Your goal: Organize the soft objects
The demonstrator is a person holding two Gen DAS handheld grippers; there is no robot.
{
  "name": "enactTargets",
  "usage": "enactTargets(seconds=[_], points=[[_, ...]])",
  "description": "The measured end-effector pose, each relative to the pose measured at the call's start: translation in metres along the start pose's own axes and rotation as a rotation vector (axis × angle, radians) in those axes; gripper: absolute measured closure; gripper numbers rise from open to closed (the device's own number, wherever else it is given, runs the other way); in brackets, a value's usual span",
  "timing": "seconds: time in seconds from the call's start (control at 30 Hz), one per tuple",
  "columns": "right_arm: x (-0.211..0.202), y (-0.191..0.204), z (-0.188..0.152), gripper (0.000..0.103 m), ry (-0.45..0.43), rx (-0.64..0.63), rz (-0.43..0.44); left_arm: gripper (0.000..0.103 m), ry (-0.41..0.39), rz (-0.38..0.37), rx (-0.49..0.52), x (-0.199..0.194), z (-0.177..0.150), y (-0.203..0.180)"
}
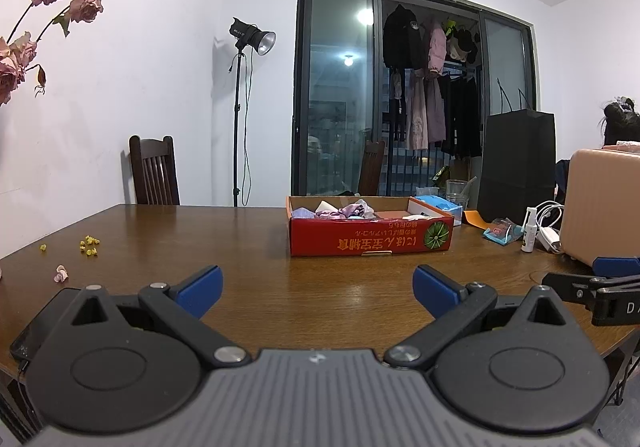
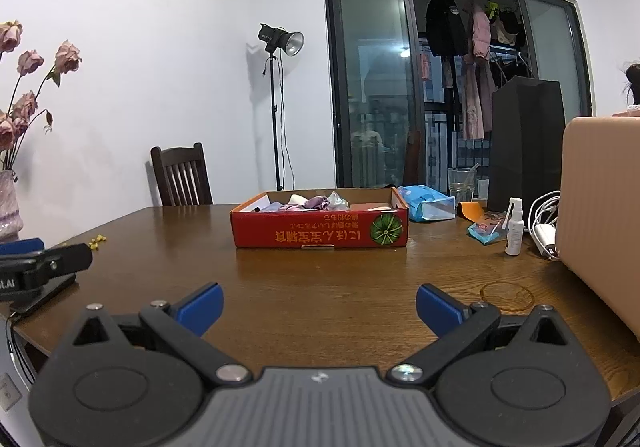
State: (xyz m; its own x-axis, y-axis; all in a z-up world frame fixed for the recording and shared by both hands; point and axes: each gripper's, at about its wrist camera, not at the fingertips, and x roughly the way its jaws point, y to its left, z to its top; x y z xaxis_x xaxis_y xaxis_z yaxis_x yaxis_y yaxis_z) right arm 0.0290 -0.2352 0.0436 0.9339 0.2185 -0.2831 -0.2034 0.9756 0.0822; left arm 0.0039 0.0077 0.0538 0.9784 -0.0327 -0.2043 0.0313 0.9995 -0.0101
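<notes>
A shallow red cardboard box (image 1: 370,239) (image 2: 320,233) stands on the brown wooden table (image 1: 320,287) (image 2: 320,279), ahead of both grippers. Inside it lie soft purple and pale cloth pieces (image 1: 344,210) (image 2: 316,202). My left gripper (image 1: 318,289) is open with nothing between its blue pads, well short of the box. My right gripper (image 2: 320,309) is open and empty too, low over the table's near edge. Each gripper shows at the edge of the other's view: the right gripper's finger (image 1: 592,283), the left gripper's finger (image 2: 44,261).
A tan case (image 1: 600,203) (image 2: 600,215) stands at the right, with a white spray bottle (image 2: 514,227), cables, a black paper bag (image 2: 526,143), a glass and blue packets near it. Dried roses (image 2: 24,95) stand at the left. Yellow bits (image 1: 90,245) lie on the table. A dark chair (image 2: 182,177) stands behind.
</notes>
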Motion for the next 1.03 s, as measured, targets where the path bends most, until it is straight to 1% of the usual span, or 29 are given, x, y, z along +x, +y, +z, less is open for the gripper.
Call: enactTargets(seconds=[0.6,0.8,1.03], points=[[0.0015,0.0028,-0.0014,0.0,0.0,-0.01,-0.01,0.0,0.001,0.0,0.0,0.0003,-0.0021,0.0016],[0.0022,0.0016,-0.0011,0.0,0.004,-0.018,0.004,0.0,0.008,-0.001,-0.003,0.001,-0.0021,0.0015],[0.0038,0.0016,-0.002,0.0,0.011,-0.02,0.007,0.0,-0.013,0.017,-0.01,-0.0023,-0.0033,0.0029]])
